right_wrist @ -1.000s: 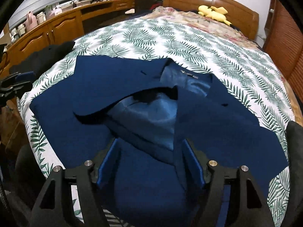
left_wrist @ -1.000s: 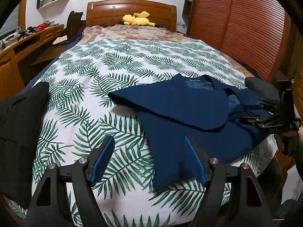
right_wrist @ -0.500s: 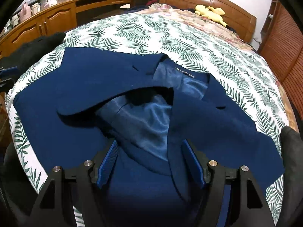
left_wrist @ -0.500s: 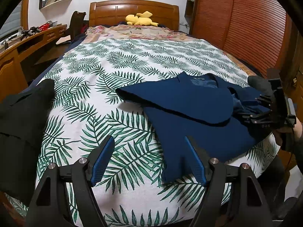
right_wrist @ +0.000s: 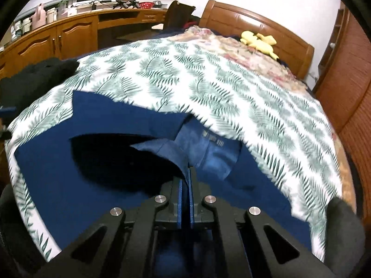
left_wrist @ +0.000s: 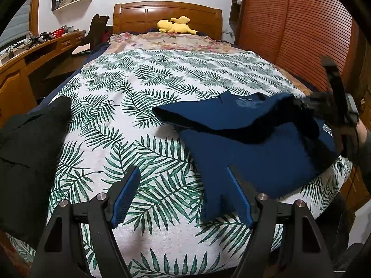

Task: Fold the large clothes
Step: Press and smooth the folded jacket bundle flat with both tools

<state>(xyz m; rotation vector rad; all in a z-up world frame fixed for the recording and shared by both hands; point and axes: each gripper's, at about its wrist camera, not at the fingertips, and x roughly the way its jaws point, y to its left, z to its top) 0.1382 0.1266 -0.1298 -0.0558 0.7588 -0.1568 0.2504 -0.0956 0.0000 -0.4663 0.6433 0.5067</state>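
A navy blue jacket (left_wrist: 250, 143) lies partly folded on the leaf-print bedspread (left_wrist: 143, 106) near the bed's foot. My left gripper (left_wrist: 183, 192) is open and empty, above the bedspread, with its right finger over the jacket's near hem. My right gripper (right_wrist: 184, 178) is shut on the jacket's front edge (right_wrist: 176, 159), lifting it so the lighter blue lining (right_wrist: 208, 148) shows. In the left wrist view the right gripper (left_wrist: 324, 108) is blurred at the jacket's right side.
A black garment (left_wrist: 30, 139) lies at the bed's left foot corner. A yellow plush toy (left_wrist: 176, 25) sits by the wooden headboard. A wooden desk and cabinets (right_wrist: 58, 39) run along the left. A slatted wardrobe (left_wrist: 294, 32) stands on the right.
My right gripper has closed on the jacket's front edge and lifted it. My left gripper has drawn back toward the bed's foot, still open.
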